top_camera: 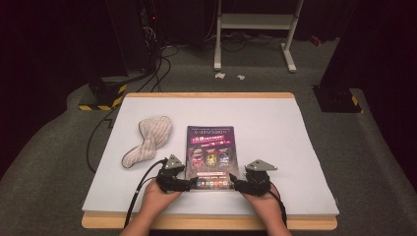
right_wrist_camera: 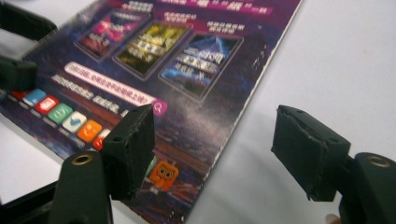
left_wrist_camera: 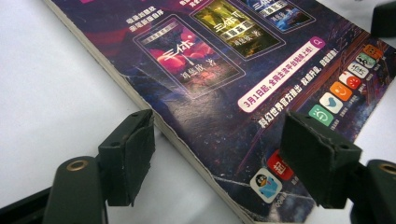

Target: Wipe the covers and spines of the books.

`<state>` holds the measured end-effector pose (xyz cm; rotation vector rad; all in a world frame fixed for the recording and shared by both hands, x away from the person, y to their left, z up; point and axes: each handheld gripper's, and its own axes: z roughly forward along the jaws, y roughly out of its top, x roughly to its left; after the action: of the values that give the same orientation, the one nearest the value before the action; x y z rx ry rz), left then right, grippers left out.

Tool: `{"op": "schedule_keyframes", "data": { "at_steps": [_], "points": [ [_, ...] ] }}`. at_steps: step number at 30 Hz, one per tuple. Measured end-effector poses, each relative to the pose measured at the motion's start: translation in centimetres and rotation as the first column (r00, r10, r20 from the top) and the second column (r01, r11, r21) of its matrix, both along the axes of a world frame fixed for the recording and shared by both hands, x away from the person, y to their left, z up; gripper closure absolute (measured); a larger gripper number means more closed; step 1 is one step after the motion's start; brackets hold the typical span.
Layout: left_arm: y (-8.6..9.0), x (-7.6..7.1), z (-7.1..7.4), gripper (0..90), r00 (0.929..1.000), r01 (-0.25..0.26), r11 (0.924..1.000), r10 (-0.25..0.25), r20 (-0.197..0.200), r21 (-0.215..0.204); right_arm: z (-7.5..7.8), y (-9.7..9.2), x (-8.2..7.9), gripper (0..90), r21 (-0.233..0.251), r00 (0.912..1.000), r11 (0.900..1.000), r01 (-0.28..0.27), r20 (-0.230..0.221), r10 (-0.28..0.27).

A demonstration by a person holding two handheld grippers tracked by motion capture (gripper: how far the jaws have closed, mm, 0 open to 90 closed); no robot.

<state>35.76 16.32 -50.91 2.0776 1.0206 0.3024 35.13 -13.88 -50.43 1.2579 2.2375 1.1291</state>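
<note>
Already both grippers, left gripper point(top_camera: 189, 184) and right gripper point(top_camera: 232, 183), stood wide open, empty, at the near corners of the flat purple paperback book point(top_camera: 210, 153), its long axis running far.

magazine point(left_wrist_camera: 233, 88) cut off by frame edges; cover print unreadably small

The high view looks forward and down from above the near side of the table point(top_camera: 305, 147), taking in its whole top and the dark floor beyond. The left gripper view rides low and close at the near left corner of the magazine point(left_wrist_camera: 243, 84), facing rightward across its cover. The right gripper view sits equally close at the near right corner, facing leftward. All three views share the magazine's near end.
</note>
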Motion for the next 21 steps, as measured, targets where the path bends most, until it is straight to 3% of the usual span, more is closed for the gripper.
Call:
{"op": "schedule_keyframes", "data": {
  "at_steps": [12,21],
  "points": [
    [0.2,0.0,-0.2,25.3,0.9994,-0.033,0.9995,0.033,0.014,-0.004,-0.5,0.9,0.2,28.3,0.006,0.9986,0.9997,-0.024,-0.048,0.025],
    [-0.3,-0.3,-0.2,31.0,0.9991,-0.038,0.9993,0.038,0.018,-0.006,-0.6,1.3,0.1,27.8,-0.002,0.998,0.9998,-0.022,-0.06,0.022]
  ]
}}
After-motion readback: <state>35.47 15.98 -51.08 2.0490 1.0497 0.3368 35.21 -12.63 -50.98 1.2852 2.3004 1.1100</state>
